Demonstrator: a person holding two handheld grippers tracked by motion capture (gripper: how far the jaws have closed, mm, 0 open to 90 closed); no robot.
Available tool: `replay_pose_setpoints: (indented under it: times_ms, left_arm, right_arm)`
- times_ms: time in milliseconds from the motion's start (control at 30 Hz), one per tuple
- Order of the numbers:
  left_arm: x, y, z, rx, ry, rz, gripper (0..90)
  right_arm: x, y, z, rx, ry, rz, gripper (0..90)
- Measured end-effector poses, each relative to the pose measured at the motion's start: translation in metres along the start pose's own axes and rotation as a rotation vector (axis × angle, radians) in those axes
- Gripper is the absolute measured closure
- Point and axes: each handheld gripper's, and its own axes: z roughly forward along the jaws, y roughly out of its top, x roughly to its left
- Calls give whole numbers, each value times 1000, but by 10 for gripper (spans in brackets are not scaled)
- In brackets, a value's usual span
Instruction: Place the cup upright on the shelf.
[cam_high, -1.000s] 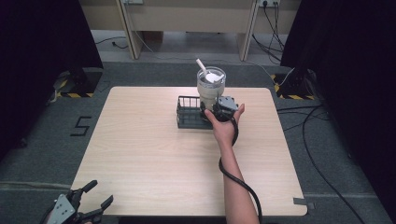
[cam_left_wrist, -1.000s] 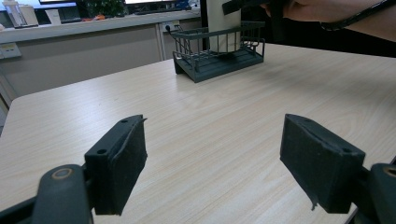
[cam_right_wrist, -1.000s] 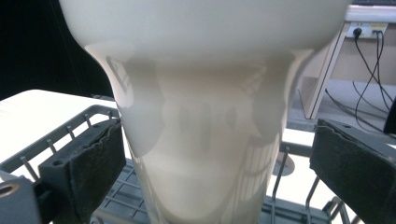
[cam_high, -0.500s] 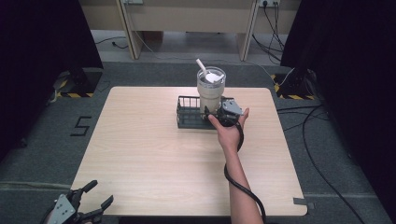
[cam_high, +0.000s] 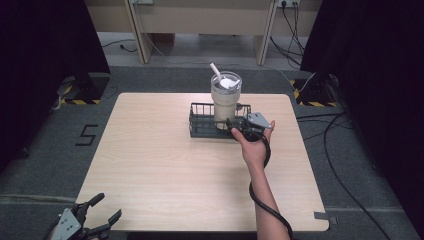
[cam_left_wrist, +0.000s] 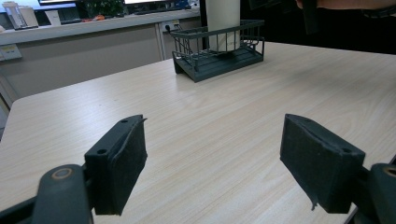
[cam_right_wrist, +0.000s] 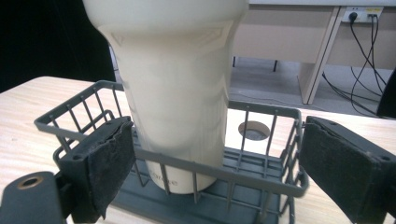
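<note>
Right tongs at the basket, cup standing inside.
Right tongs (cam_high: 239, 125) gape wide, empty, straddling the basket (cam_right_wrist: 261, 179) wall in front of the cup (cam_high: 225, 100), likely lined up for it. Left tongs (cam_high: 95, 219) wide open, empty, parked at the desk (cam_high: 165, 165) near edge.

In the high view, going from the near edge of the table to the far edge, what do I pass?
Left gripper at the near-left corner → person's right hand → right gripper → wire basket holding the cream tumbler → bare tabletop at the far edge.
</note>
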Motion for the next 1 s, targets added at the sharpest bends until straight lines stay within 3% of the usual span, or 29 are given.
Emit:
replay_pose_setpoints:
  times_ms: [400, 1000]
  left_arm:
    - [0, 0, 0, 3, 3, 8, 221]
    - [-1, 0, 0, 10, 4, 16, 221]
  right_arm:
    - [-6, -9, -19, -2, 27, 30, 111]
    - [-24, -29, -59, 19, -6, 17, 114]
